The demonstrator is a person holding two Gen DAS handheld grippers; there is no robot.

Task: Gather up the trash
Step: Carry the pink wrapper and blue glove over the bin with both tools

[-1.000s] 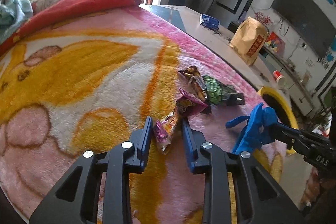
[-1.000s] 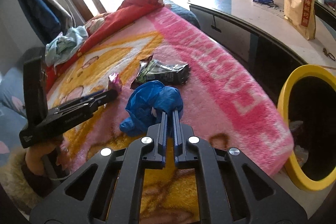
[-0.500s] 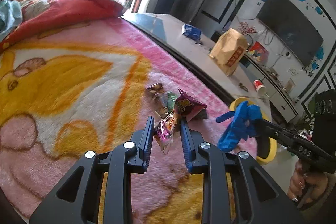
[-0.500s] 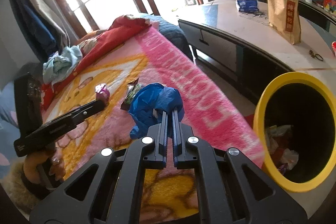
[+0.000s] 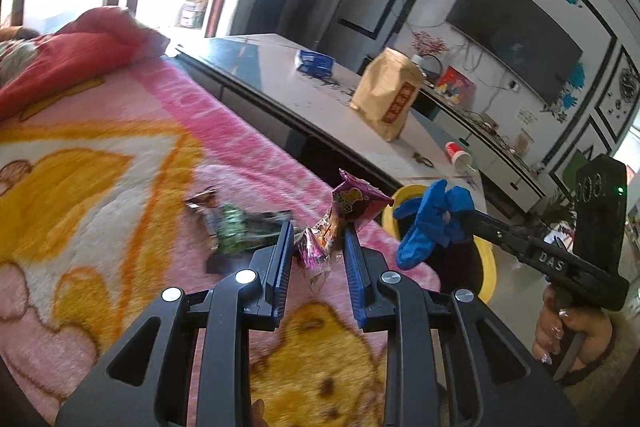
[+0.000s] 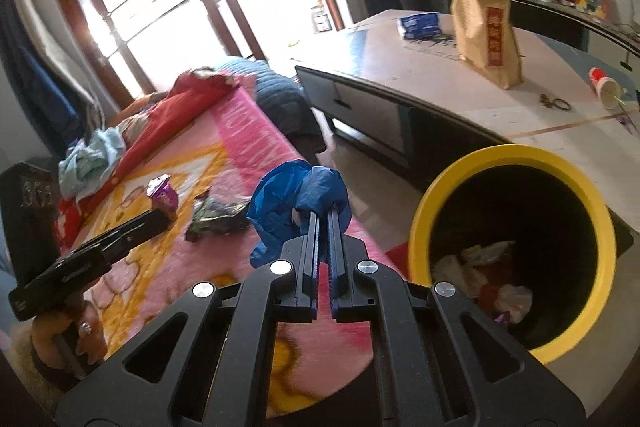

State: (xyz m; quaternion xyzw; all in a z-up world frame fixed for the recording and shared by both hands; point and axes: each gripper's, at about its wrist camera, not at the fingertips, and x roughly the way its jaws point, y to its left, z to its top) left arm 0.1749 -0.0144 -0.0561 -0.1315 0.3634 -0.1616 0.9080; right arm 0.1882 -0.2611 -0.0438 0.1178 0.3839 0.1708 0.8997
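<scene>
The left gripper (image 5: 316, 247) was pinching a purple snack wrapper (image 5: 352, 205) and held it lifted above the pink and yellow blanket (image 5: 100, 187), while the right gripper (image 6: 324, 217) was pressed together on a crumpled blue plastic bag (image 6: 296, 199) carried in the air beside the bed's edge. A green and dark wrapper (image 5: 240, 227) lay on the blanket just left of the left gripper's fingers (image 5: 282, 259). The yellow trash bin (image 6: 420, 227) stood on the floor to the right of the blue bag, near a low table (image 6: 420, 83) bearing a brown paper bag (image 6: 488, 35).
</scene>
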